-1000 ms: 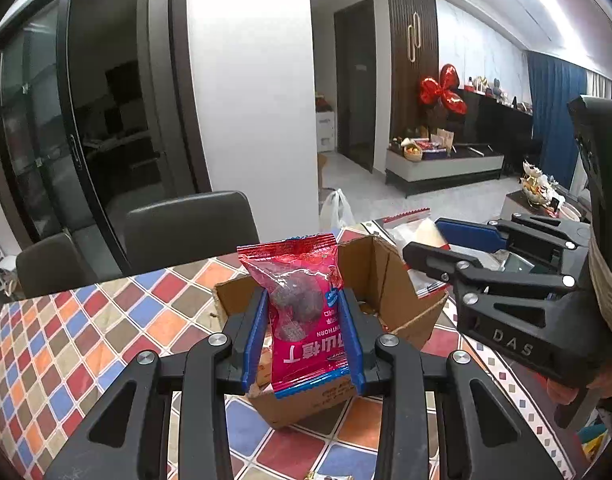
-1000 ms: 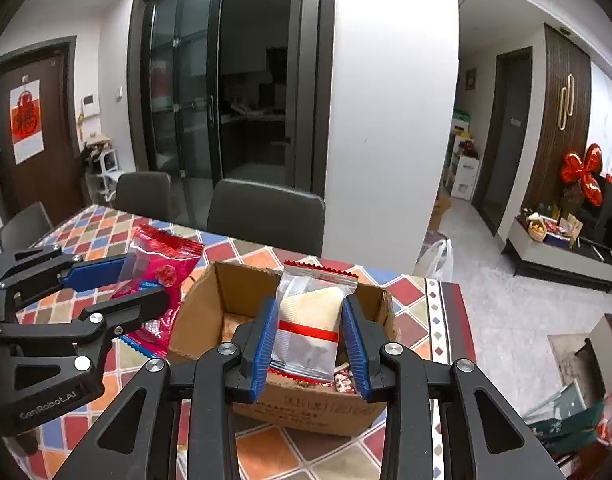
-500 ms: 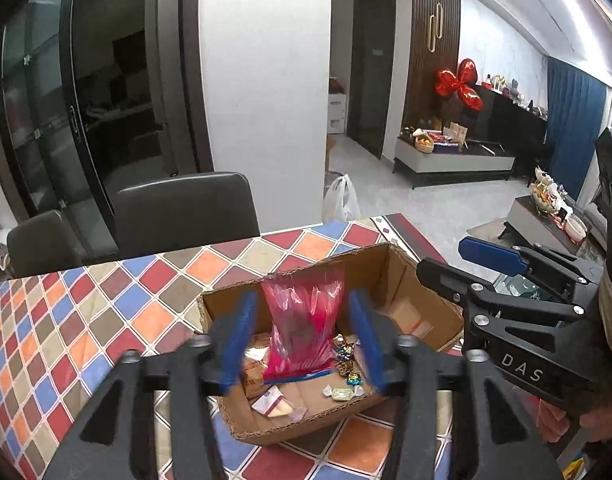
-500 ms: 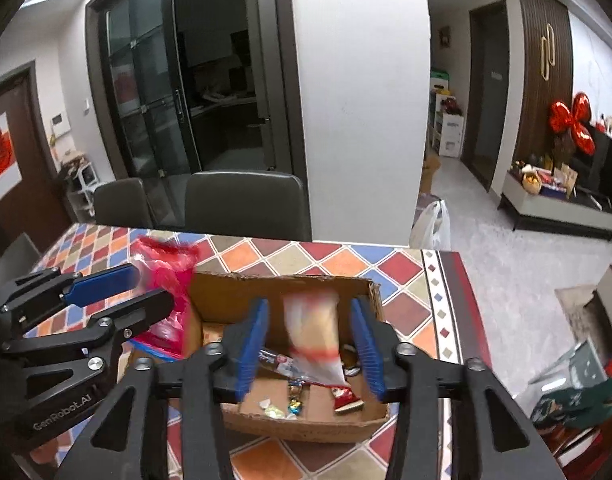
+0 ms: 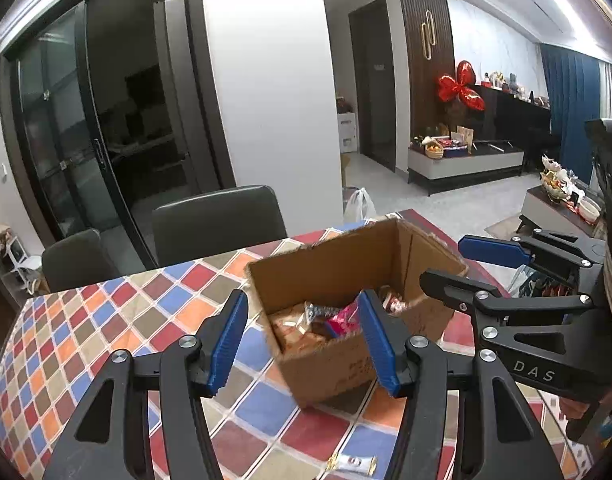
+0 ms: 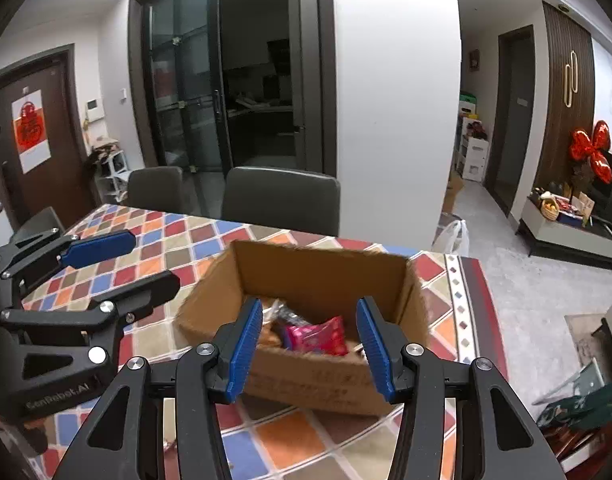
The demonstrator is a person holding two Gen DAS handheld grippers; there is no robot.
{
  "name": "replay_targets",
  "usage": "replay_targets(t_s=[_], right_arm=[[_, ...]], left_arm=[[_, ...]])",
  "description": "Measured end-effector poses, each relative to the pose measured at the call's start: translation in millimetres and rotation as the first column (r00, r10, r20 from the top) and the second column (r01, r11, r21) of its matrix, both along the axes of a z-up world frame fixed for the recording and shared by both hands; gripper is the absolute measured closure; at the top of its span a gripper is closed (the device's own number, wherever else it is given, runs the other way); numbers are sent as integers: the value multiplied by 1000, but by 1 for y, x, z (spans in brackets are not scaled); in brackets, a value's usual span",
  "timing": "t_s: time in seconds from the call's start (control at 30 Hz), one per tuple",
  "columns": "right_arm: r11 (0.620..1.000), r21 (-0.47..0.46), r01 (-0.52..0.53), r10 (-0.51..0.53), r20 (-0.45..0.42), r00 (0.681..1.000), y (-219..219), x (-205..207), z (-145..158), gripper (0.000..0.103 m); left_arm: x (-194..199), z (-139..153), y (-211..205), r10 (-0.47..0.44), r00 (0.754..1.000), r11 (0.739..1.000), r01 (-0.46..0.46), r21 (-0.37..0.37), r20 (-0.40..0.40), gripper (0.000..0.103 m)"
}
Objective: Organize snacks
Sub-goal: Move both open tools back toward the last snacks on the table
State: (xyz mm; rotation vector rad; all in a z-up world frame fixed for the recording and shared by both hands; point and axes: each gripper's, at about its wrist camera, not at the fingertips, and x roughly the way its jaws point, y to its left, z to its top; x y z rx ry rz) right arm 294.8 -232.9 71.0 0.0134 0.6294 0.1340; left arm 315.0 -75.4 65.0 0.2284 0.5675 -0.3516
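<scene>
Both tools were held wide apart with nothing between their blue pads: the left tool and the right tool were poised above the near rim of the cardboard box on the checkered bench. A pink snack packet lay inside the box among other wrapped snacks.

Both grippers emptied, jaws spread; packets dropped into box
</scene>
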Motion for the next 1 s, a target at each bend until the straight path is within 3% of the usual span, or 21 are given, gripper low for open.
replay_targets(t_s=[0.2,0.6,1.0], right_arm=[[998,5,-59,60,-5,998,25,-26,-15,53],[987,-2,-162,162,-58,985,65,-53,-58,53],[972,-39,-231,218,-213,952,89,-59,-120,53]], left_arm=[[-33,-16,22,15,1000,1000,-15,18,20,46],[-74,-60,51,33,999,997,-31,75,-20,46],[-90,-131,59,7,979,993,18,118,-202,46]])
